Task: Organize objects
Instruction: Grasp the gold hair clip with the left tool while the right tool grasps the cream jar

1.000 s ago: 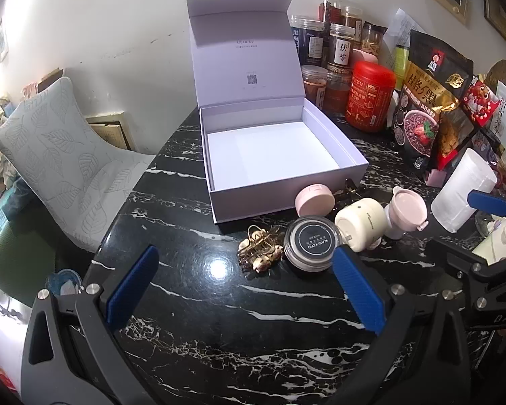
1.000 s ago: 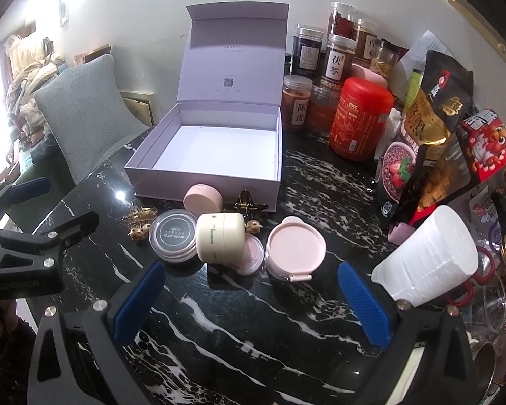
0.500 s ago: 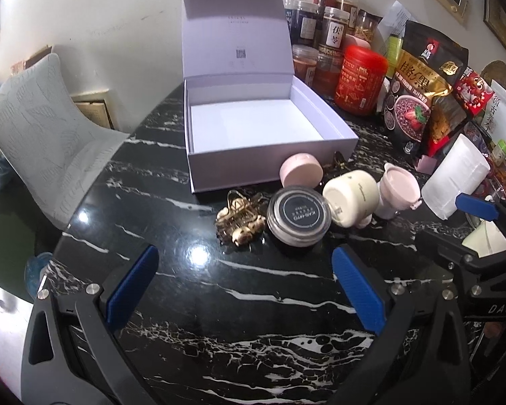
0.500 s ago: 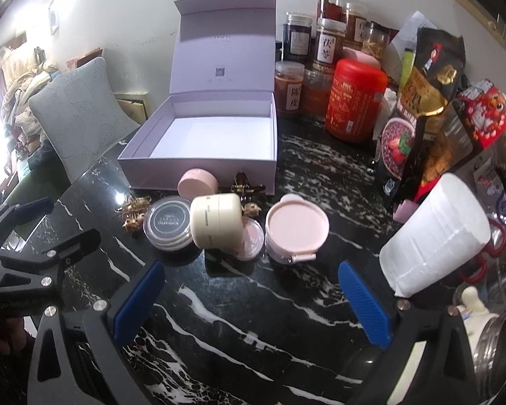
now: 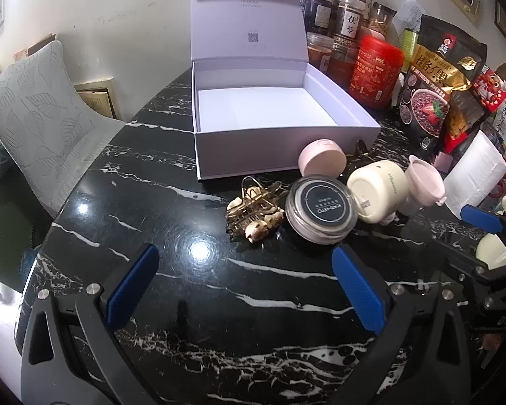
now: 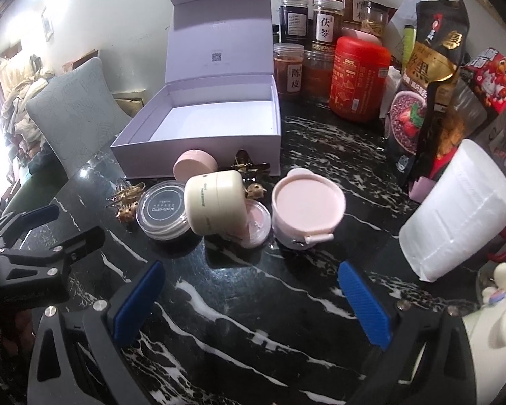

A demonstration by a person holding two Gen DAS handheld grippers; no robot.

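Left wrist view: the left gripper (image 5: 243, 287) hangs released and holding nothing, near the hair clips (image 5: 256, 207) and dark-lidded jar (image 5: 321, 209); the box (image 5: 280, 155) beyond lies unfilled.

Right wrist view: the right gripper (image 6: 253, 303) is likewise spread, before the pink pot (image 6: 307, 207). Judging so, packing has not begun; a first pick comes next.

Left gripper (image 5: 243, 285) and right gripper (image 6: 249, 298): each is a black plastic frame with triangular cut-outs and two diverging fingers faced with ribbed blue pads (image 5: 356, 292). Silver screw heads (image 5: 394, 291) sit at the finger bases. Seen from the left wrist view, the right unit's frame carries white embossed lettering, only partly legible.
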